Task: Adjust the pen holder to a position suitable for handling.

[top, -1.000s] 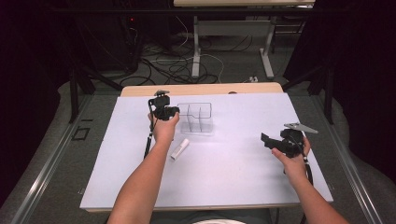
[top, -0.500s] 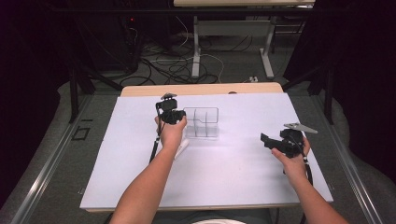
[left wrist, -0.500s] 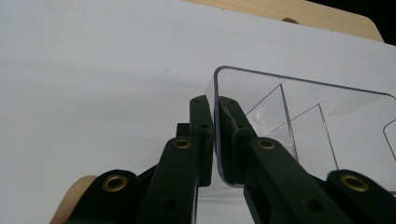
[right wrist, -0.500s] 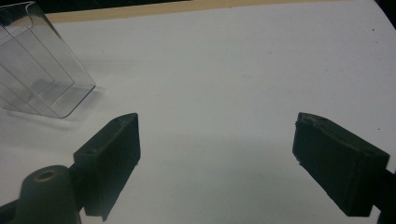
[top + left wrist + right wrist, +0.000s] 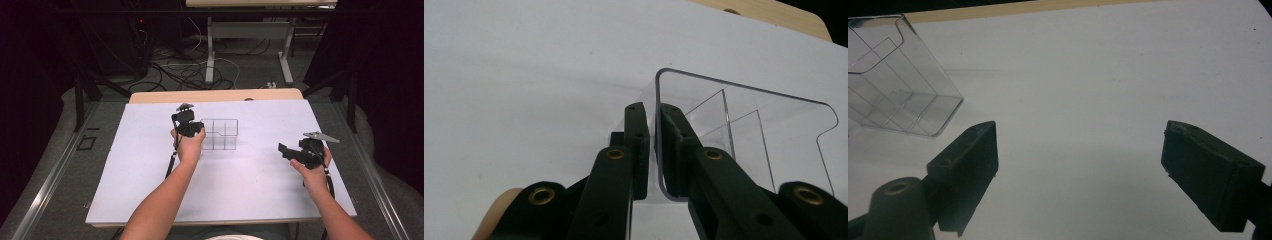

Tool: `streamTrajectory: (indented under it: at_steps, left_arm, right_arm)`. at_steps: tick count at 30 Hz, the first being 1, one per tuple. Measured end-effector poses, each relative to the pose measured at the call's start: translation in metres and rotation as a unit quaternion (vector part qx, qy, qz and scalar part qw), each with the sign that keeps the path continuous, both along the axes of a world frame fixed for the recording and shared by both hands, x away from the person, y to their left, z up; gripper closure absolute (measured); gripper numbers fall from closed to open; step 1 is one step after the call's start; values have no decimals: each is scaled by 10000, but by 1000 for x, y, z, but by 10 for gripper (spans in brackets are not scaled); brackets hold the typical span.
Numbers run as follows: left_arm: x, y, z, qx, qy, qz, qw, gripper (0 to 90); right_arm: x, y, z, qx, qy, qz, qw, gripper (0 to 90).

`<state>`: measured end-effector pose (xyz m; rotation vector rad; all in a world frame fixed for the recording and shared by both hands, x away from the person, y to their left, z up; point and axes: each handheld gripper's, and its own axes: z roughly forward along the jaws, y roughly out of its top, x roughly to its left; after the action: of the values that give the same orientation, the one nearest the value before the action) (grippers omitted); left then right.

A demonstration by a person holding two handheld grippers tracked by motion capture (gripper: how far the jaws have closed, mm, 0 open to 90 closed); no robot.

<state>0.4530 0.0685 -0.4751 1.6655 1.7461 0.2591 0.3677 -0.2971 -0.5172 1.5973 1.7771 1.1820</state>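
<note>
Count: I see one clear box (image 5: 220, 134), two grippers, two forearms.
Box: see-through plastic, open at the top, with inner walls that split it into compartments; I cannot count them surely.
Box place: it stands on the surface (image 5: 125, 165), toward the far edge and about midway across, just right of my left gripper (image 5: 192, 129).
Box axis: in the high view its long side runs left to right, along the far edge of the surface; the open mouth faces up.
Left gripper fingers: closed on the box's left wall, one finger (image 5: 638, 145) outside it and one (image 5: 676, 145) inside, the thin clear wall pinched between them.
Right gripper (image 5: 284, 149): held above the right part of the surface, well apart from the box, pointing left toward it.
Right gripper fingers: open wide, nothing between them, one (image 5: 973, 165) at the left and one (image 5: 1210, 172) at the right of the right gripper view, white surface below.
Surface: white sheet over a pale wooden top whose far edge shows as a strip.
Room: dark, grey floor, loose cables and metal table legs beyond the far edge.
</note>
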Motion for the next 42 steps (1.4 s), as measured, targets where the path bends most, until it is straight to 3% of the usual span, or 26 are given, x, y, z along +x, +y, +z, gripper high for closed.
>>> streamTrajectory:
  at_steps: [7, 24, 35, 39, 42]
  left_arm:
    - [-5, 3, -3, -169, -49, -42, 9998, 819]
    - [-10, 4, -4, -321, -37, -346, 9989, 759]
    - [-14, 17, 0, -311, -359, -551, 9973, 631]
    - [-15, 25, 3, -441, -516, -818, 9943, 601]
    - [-15, 27, 4, -375, -545, -828, 9944, 587]
  right_arm:
    - [0, 0, 0, -8, 29, 8, 10000, 145]
    - [0, 3, -1, -61, 18, 67, 10000, 145]
    - [0, 4, 0, -68, 1, 105, 9999, 145]
    - [0, 4, -1, -69, 3, 97, 9999, 145]
    - [0, 5, -1, -37, 27, 84, 10000, 145]
